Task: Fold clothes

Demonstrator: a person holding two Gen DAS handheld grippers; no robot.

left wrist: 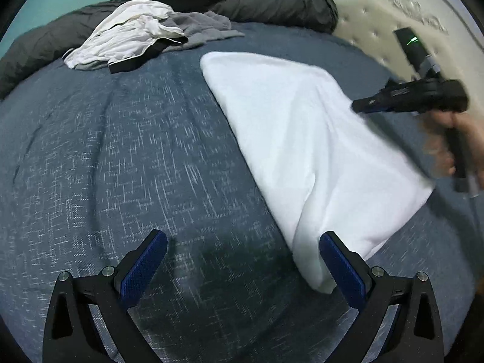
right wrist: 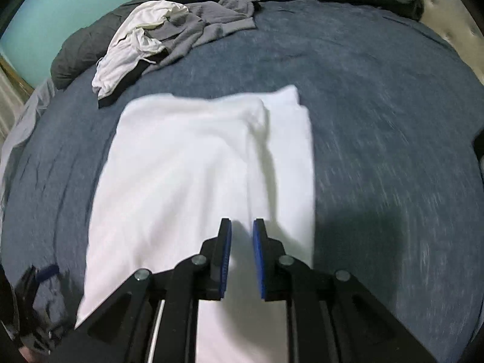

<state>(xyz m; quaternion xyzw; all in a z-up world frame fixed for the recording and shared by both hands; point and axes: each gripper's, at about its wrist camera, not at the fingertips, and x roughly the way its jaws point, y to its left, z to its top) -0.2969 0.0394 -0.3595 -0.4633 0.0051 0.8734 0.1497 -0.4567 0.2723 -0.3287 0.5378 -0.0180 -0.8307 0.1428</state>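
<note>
A white garment (left wrist: pixel 305 151) lies folded into a long strip on the blue bedspread (left wrist: pixel 121 151); it also shows in the right wrist view (right wrist: pixel 196 163). My left gripper (left wrist: pixel 243 242) is wide open and empty, just above the bedspread, its right finger by the garment's near corner. My right gripper (right wrist: pixel 242 230) hovers over the garment's near end with its jaws a narrow gap apart, holding nothing. From the left wrist view the right gripper (left wrist: pixel 363 106) is over the garment's far edge.
A pile of unfolded clothes, white (left wrist: pixel 127 39) and grey (left wrist: pixel 205 27), lies at the far side of the bed; it also shows in the right wrist view (right wrist: pixel 169 30). A dark rolled duvet (left wrist: pixel 272 3) lies behind it. A cream padded headboard (left wrist: pixel 393 24) is at the right.
</note>
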